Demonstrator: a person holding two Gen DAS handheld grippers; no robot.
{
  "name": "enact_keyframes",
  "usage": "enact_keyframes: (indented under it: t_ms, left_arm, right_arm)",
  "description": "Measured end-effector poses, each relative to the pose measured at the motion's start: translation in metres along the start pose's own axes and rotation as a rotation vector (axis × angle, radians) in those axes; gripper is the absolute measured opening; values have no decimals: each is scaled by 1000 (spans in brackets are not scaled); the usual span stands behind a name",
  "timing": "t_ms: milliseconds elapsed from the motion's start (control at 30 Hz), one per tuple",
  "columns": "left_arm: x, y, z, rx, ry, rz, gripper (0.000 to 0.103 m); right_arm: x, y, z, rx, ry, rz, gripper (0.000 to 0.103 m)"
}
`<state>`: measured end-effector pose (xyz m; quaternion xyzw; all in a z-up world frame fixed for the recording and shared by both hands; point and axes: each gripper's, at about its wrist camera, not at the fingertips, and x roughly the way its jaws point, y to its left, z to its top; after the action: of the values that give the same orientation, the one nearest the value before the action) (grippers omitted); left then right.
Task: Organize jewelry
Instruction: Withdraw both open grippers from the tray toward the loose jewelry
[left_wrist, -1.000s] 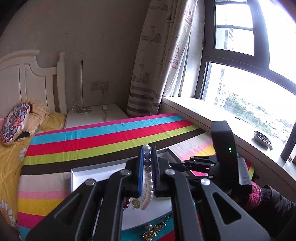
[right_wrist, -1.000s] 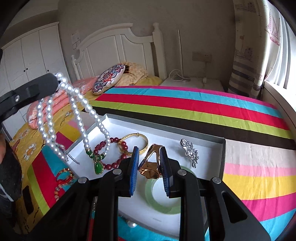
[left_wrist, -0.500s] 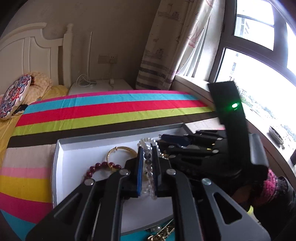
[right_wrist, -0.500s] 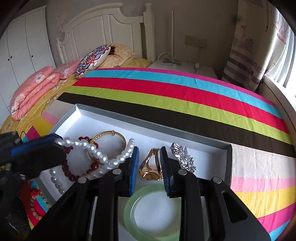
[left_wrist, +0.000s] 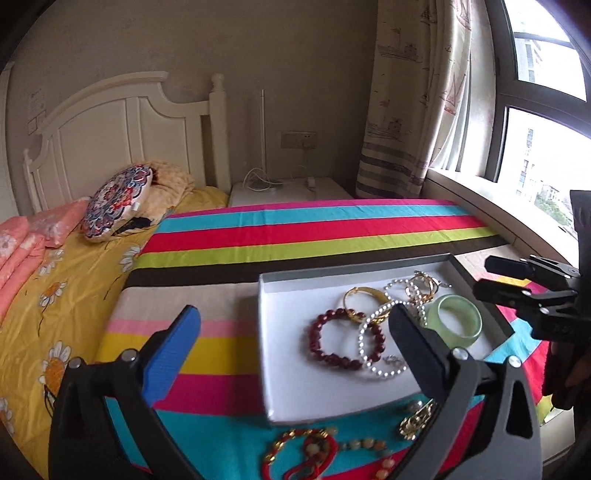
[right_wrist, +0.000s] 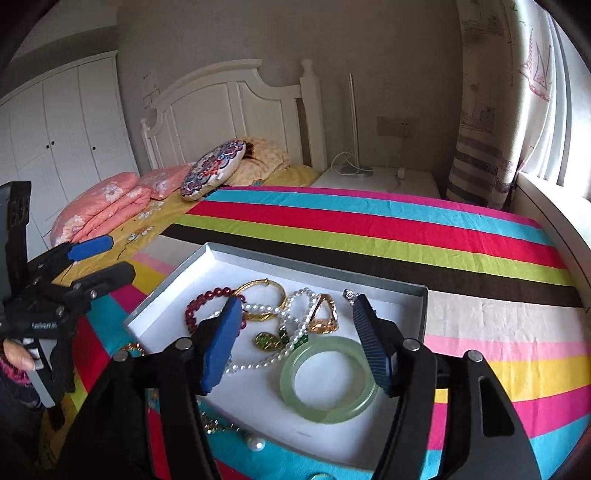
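Note:
A white shallow box (left_wrist: 291, 384) (right_wrist: 173, 295) lies on the striped bedspread. In it lie a pearl necklace (left_wrist: 364, 339) (right_wrist: 275, 354), a dark red bead bracelet (left_wrist: 321, 345) (right_wrist: 199, 301), a gold bangle (left_wrist: 364, 293) (right_wrist: 264, 286), a jade bangle (left_wrist: 456, 319) (right_wrist: 328, 382) and a gold ring (right_wrist: 325, 315). My left gripper (left_wrist: 291, 354) is open and empty above the box's left edge. My right gripper (right_wrist: 295, 345) is open and empty above the jewelry in the box. Each gripper shows at the side of the other's view.
Loose jewelry lies on the bedspread in front of the box: a red and gold beaded piece (left_wrist: 314, 448), a gold brooch (left_wrist: 415, 421), a pearl piece (right_wrist: 255, 443). Pillows (right_wrist: 103, 206) and headboard (right_wrist: 225, 114) are at the far left, window sill (left_wrist: 491, 218) at the right.
My left gripper opened and let go of the pearl necklace, which now lies in the box. My right gripper opened and the gold ring rests in the box. Both grippers drew back.

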<state>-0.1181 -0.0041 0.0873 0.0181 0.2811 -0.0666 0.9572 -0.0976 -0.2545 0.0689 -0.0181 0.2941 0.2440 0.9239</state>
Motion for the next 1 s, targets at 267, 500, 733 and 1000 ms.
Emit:
enact_keyframes:
  t_ms: [267, 500, 733, 1000]
  left_arm:
    - [-29, 33, -59, -50, 92, 47, 101]
    - [-47, 33, -95, 17, 129, 40, 101]
    - [-49, 20, -102, 65, 120, 13, 101]
    - [-41, 18, -109, 54, 150, -5, 101]
  right_arm:
    - [0, 57, -51, -245, 171, 232, 66]
    - [21, 81, -61, -322, 283, 311, 66]
    - [42, 80, -57, -354, 374, 318, 62]
    - [6, 86, -74, -369, 392, 434, 59]
